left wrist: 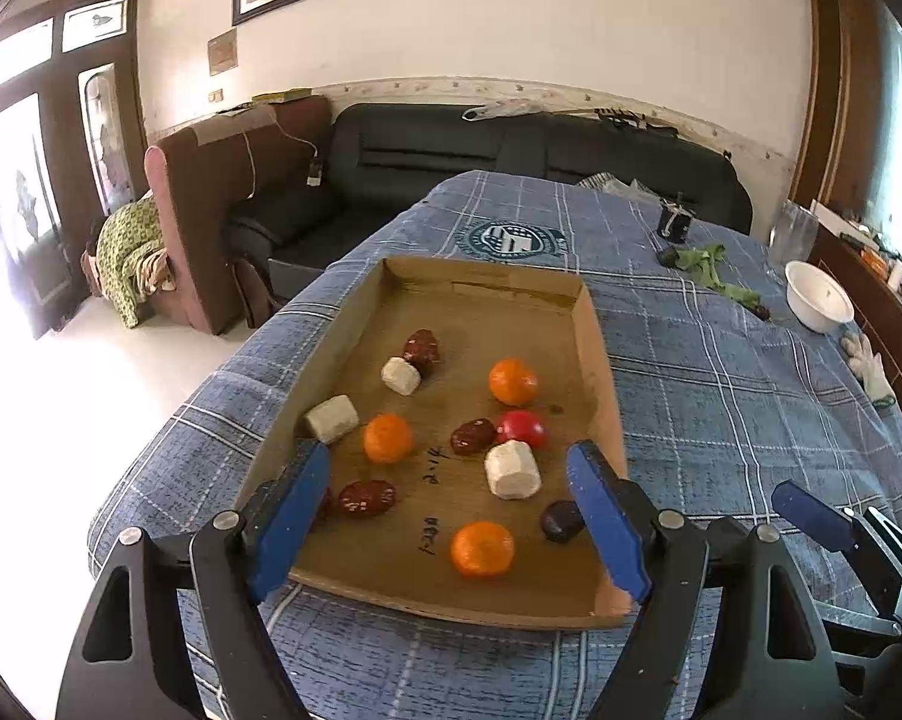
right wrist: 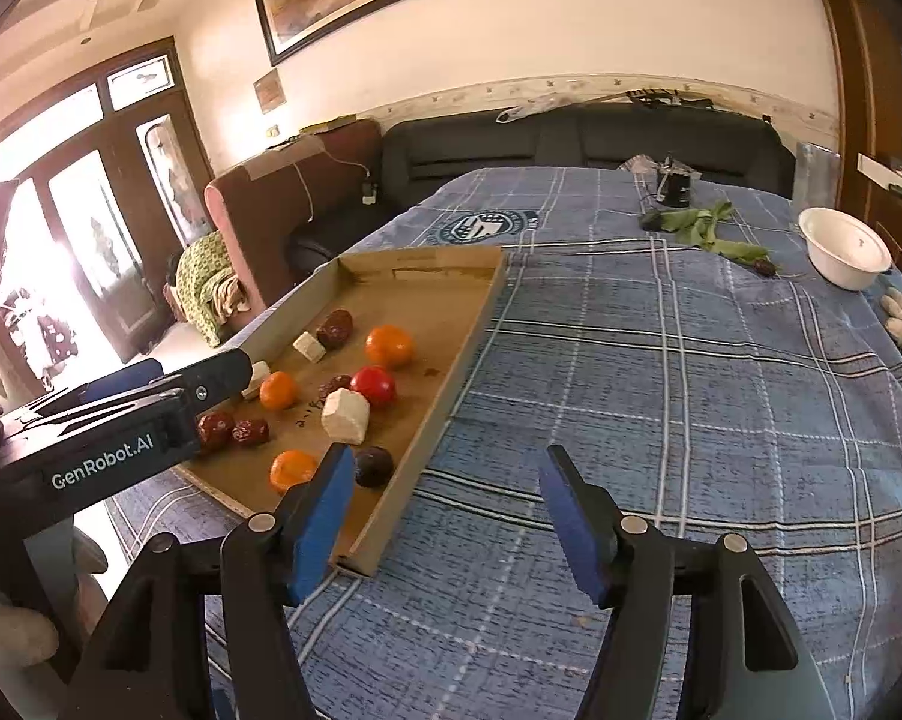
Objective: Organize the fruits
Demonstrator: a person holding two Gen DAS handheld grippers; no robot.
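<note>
A shallow cardboard tray lies on the blue plaid cloth. In it are three oranges, a red fruit, several dark red dates, a dark plum and three white chunks. My left gripper is open and empty, hovering over the tray's near end. My right gripper is open and empty, above the cloth just right of the tray's near corner.
A white bowl stands at the far right of the table, with green leaves and a dark cup behind. A white glove lies by the right edge. A black sofa is beyond the table.
</note>
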